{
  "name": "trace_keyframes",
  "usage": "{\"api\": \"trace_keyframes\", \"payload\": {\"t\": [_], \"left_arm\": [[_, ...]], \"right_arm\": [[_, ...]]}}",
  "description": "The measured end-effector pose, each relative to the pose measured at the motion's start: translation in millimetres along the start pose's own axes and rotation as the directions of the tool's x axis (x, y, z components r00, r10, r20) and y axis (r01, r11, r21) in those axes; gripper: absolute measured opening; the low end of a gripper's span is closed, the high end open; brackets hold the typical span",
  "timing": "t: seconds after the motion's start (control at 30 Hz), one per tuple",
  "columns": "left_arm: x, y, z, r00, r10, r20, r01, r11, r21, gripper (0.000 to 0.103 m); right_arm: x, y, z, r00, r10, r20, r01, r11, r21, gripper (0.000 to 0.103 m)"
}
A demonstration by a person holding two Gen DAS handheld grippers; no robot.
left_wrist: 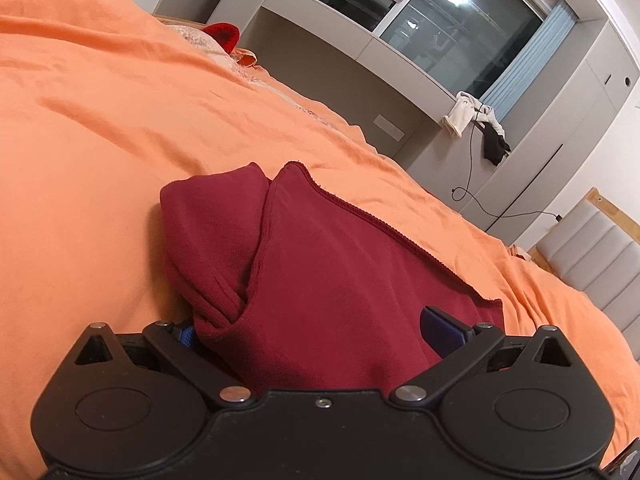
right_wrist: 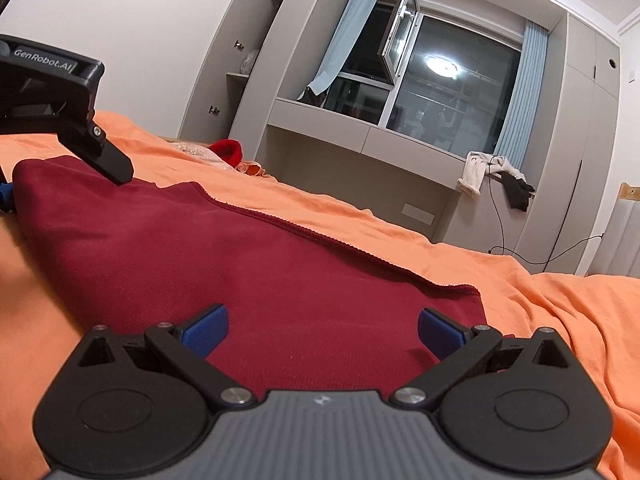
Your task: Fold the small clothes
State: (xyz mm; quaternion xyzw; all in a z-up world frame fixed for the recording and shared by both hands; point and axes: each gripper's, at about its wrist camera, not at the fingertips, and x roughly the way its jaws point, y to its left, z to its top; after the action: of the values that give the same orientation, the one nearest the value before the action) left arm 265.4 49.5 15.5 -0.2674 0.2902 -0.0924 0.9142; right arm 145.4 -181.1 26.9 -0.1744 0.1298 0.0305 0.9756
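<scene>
While the dark red garment (left_wrist: 340,272) lies spread on the orange bedcover (left_wrist: 100,140), the left gripper (left_wrist: 312,330) sits low over the garment's near edge with its jaws wide apart, and cloth fills the gap between them. Its left blue pad (left_wrist: 185,334) is mostly hidden behind a twisted bunch of fabric, and the right pad (left_wrist: 440,326) rests against the flat cloth; whether either pad presses the fabric cannot be told, but nothing is pinched. The right gripper (right_wrist: 322,330) is likewise spread wide, both blue pads (right_wrist: 206,330) showing fully, with the garment's smooth surface lying between and beneath them, ungripped. Only the left wrist view shows the garment's folded-over part: a flap doubled up beside the main panel, with a knotted crease at the near edge of the garment. Only the right wrist view shows the garment's broad flat panel and its stitched hem (right_wrist: 320,236) running along the far side, and also the left gripper (right_wrist: 64,120) from outside, at the far left end of the garment, one black finger angled down toward the cloth. Beyond the garment, both views catch a bright red item (right_wrist: 228,150) on the bedcover and pale and dark clothes (right_wrist: 496,178) draped on a ledge under the window (right_wrist: 440,80).
</scene>
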Motion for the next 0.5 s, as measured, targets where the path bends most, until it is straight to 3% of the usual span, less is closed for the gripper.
{"api": "trace_keyframes", "payload": {"t": [0.5], "left_arm": [[-0.1,-10.3,-10.5,0.997,0.075,0.035,-0.079,0.991,0.112,0.102]], "right_arm": [[2.4,-6.2,-1.0,1.0,0.016,-0.003,-0.016,1.0,0.021,0.103]]}}
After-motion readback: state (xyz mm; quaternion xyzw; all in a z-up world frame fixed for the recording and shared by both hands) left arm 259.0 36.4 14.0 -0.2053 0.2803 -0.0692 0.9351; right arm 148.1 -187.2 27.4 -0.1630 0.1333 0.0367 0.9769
